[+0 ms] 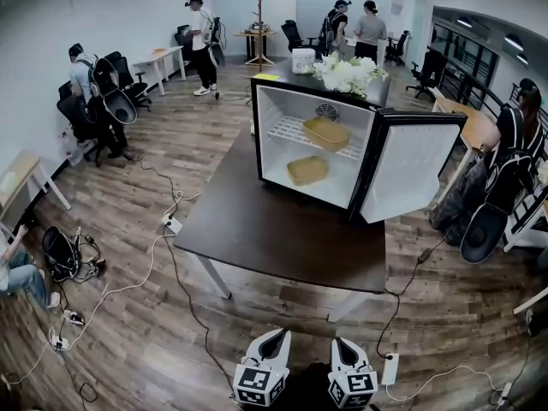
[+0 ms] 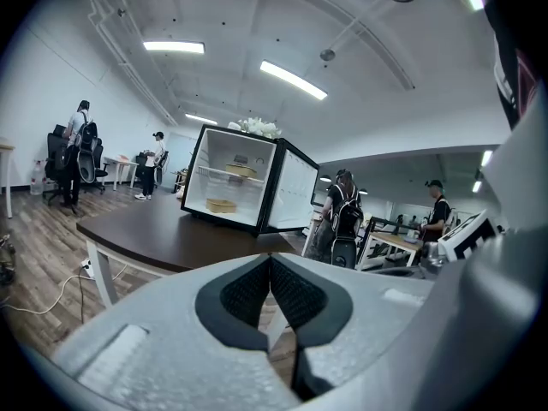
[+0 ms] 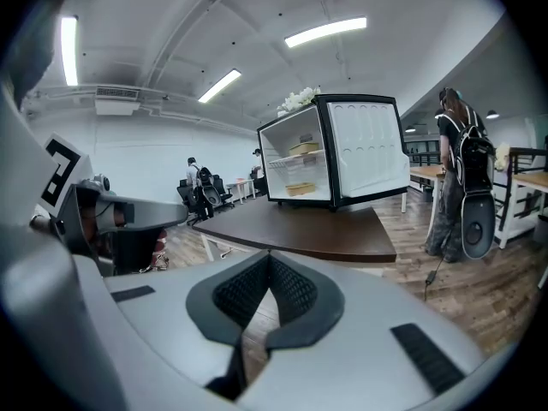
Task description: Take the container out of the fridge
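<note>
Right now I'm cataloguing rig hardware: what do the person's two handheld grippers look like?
The left gripper and right gripper are alike: pale grey moulded shells tapering to a point, with black textured pads inside. Each carries a white cube printed with black square markers.

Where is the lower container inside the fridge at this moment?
In the head view, the lower container lies on the floor of the open fridge, under the wire shelf that carries a second container.

The mini fridge [image 1: 282,114] stands open, door [image 1: 411,169] swung right; the desk [image 1: 282,229] in front gives a free path in.
</note>
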The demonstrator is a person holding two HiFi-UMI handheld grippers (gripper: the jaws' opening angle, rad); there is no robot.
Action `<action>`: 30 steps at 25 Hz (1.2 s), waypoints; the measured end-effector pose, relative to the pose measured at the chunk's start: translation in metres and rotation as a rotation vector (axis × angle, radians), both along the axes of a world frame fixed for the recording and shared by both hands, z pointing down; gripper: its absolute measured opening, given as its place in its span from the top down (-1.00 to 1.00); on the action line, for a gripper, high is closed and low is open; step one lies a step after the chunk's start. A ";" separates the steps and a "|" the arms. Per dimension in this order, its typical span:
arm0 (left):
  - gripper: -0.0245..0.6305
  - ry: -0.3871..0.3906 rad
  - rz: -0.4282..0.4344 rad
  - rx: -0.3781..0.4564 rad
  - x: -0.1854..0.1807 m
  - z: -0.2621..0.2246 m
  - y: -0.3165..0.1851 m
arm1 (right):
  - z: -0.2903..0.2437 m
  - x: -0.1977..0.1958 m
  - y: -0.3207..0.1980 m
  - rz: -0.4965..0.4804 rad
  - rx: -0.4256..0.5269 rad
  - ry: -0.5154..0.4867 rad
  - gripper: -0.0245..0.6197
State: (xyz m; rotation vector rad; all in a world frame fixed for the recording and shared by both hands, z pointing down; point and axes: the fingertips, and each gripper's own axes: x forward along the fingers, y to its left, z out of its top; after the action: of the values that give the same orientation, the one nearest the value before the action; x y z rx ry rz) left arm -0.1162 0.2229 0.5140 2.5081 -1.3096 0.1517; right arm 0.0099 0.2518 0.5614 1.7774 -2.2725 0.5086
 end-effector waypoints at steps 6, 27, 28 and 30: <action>0.90 -0.025 0.001 -0.031 -0.004 0.010 -0.012 | 0.009 0.005 -0.019 0.031 -0.026 -0.038 0.90; 0.90 -0.031 -0.118 -0.053 0.079 0.000 -0.171 | 0.007 0.074 -0.207 -0.138 -0.029 -0.096 0.90; 0.90 -0.029 -0.119 -0.057 0.085 0.000 -0.178 | 0.004 0.076 -0.214 -0.153 -0.029 -0.092 0.90; 0.90 -0.025 -0.134 -0.059 0.093 0.001 -0.191 | 0.000 0.081 -0.228 -0.179 -0.023 -0.088 0.90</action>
State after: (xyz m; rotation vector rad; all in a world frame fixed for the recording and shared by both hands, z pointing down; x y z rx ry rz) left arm -0.0233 0.0322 0.5146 2.3684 -1.4561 0.1893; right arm 0.0908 0.0236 0.5612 1.5503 -2.4452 0.5859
